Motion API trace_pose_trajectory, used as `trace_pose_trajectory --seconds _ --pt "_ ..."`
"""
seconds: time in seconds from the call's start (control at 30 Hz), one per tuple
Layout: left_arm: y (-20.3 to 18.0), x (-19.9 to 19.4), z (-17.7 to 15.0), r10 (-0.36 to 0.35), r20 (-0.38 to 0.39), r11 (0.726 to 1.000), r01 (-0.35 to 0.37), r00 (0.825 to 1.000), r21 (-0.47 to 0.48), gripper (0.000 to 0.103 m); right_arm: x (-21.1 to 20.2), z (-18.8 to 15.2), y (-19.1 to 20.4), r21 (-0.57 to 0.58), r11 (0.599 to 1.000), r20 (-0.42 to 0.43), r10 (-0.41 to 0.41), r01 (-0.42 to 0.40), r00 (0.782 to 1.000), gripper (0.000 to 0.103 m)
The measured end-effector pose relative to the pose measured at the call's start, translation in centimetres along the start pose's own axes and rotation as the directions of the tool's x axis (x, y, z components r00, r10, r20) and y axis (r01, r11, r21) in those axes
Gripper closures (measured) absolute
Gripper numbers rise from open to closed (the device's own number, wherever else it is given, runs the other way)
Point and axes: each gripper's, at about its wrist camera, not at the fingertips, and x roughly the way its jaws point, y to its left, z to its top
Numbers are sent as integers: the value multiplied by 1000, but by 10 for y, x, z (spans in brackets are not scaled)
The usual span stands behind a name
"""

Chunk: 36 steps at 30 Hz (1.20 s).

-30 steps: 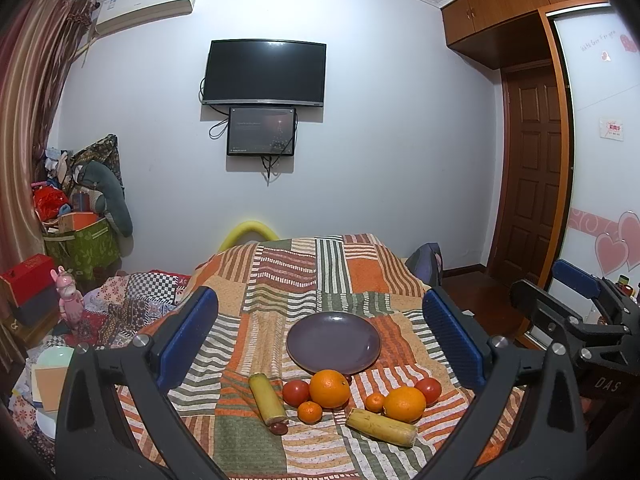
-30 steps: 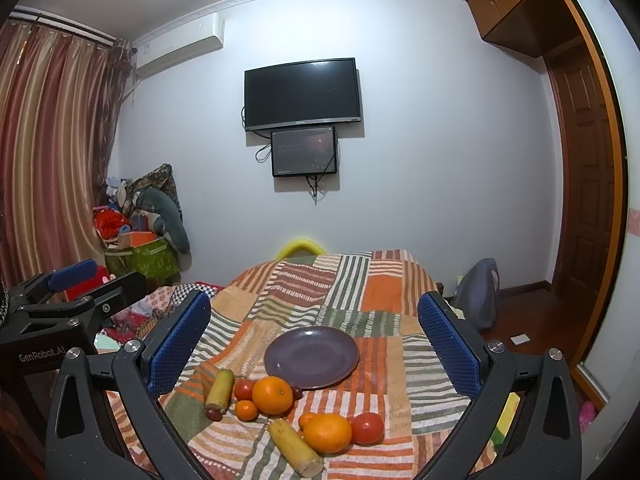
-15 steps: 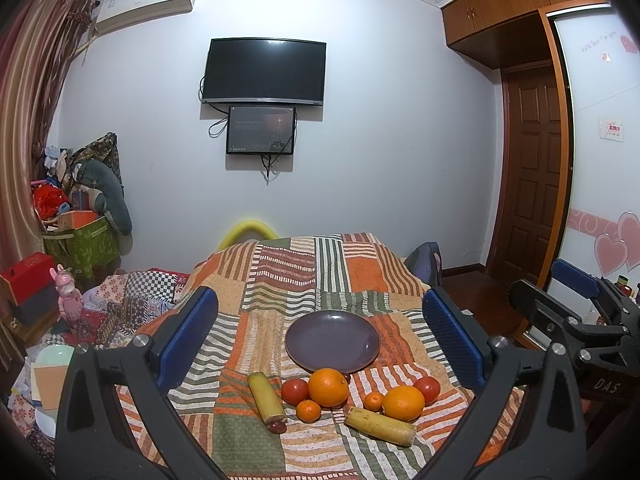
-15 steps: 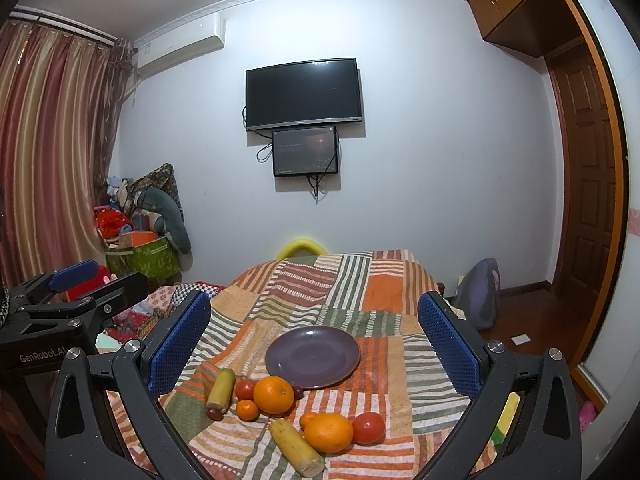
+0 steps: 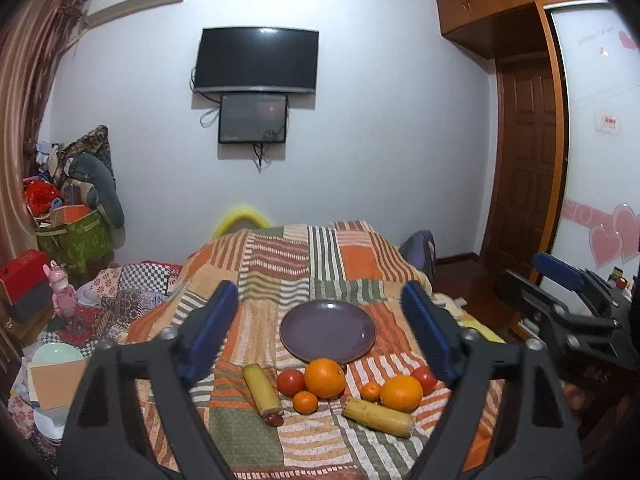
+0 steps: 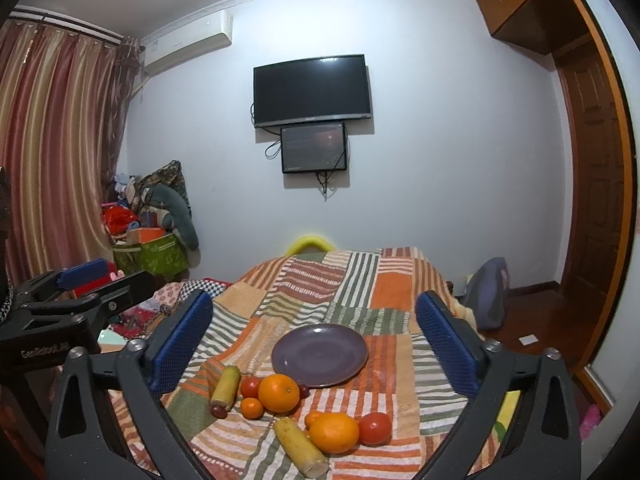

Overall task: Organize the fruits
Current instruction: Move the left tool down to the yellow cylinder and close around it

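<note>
while both tongs [image 5: 320, 332] [image 6: 314, 340] gape (empty), fruit [image 5: 324, 378] lies beside plate [image 5: 328, 330]

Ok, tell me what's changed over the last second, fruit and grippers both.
Almost nothing. The left hand-held gripper has only drifted slightly; the right hand-held gripper is open and empty as before. Nothing was taken hold of or let go. The purple plate is bare as before, and the oranges, tomatoes and yellow pieces lie unmoved on the striped cloth.

Plate [image 5: 328, 330] open — fruit [image 5: 324, 378] fronting.
</note>
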Motion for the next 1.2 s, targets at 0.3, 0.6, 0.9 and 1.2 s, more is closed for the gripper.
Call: trace_pose_trajectory --seconds 0.3,0.6,0.9,1.2 --pt "13 24 -10 30 -61 999 -29 998 13 23 26 -14 -13 0 1000 -109 24 -24 994 31" --pt "57 84 -40 79 -255 997 -80 964 6 28 61 -31 -22 -22 998 -247 45 -52 968 31" --pt "89 141 -79 68 -422 995 -92 904 -37 33 103 -55 -19 -33 996 -382 62 -80 922 31" --pt "91 189 -115 16 -533 998 -49 846 -47 42 145 -82 -3 -37 988 -498 113 -152 860 31"
